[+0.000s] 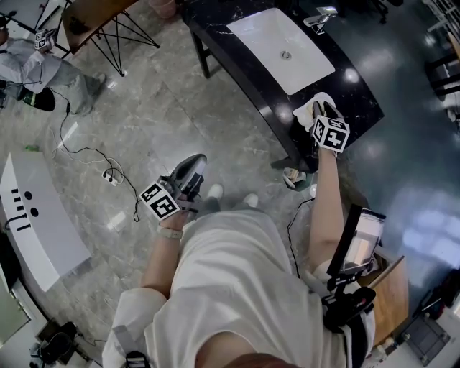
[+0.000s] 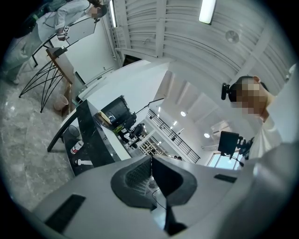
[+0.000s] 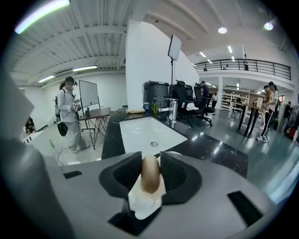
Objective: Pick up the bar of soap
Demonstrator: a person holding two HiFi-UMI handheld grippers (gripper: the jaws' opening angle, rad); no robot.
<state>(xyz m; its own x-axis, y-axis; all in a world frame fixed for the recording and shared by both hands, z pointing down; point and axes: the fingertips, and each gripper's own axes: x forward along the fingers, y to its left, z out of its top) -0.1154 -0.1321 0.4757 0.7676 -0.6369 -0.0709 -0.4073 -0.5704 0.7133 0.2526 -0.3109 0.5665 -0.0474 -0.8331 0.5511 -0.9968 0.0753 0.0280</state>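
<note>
In the right gripper view a brown oval bar of soap stands on end between the jaws of my right gripper, which is shut on it. A white cloth or wrapper hangs under the soap. In the head view my right gripper hovers over the near end of the black counter, with the white cloth showing past its tips; the soap is hidden there. My left gripper hangs over the floor, shut and empty; in its own view the left gripper points up at the ceiling.
A white sink with a faucet is set in the counter. A cable runs across the grey floor. A person stands far left by a folding table. A white cabinet lies at the left.
</note>
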